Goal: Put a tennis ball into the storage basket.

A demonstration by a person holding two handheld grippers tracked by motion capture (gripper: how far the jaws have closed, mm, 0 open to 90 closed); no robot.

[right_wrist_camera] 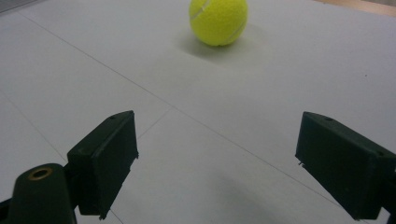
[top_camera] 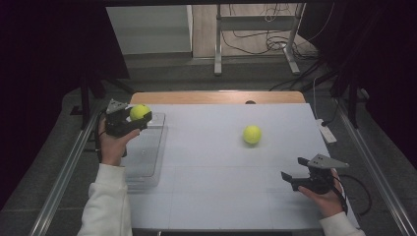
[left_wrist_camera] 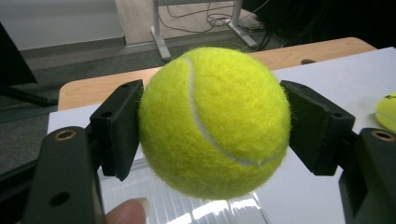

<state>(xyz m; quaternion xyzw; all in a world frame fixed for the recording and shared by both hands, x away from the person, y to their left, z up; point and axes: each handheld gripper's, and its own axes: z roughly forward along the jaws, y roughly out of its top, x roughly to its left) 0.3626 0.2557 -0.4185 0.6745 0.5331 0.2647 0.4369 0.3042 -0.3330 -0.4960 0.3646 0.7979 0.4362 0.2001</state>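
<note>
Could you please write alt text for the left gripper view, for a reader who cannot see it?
A yellow tennis ball is clamped between the left gripper's two black jaws, above a clear plastic tray. A second tennis ball sits at the right edge on the white table.

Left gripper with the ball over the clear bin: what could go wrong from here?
1. The left gripper pinches the held tennis ball only at its sides; it might squirt out short of the clear bin.
2. The loose tennis ball could roll when the open right gripper reaches.
</note>
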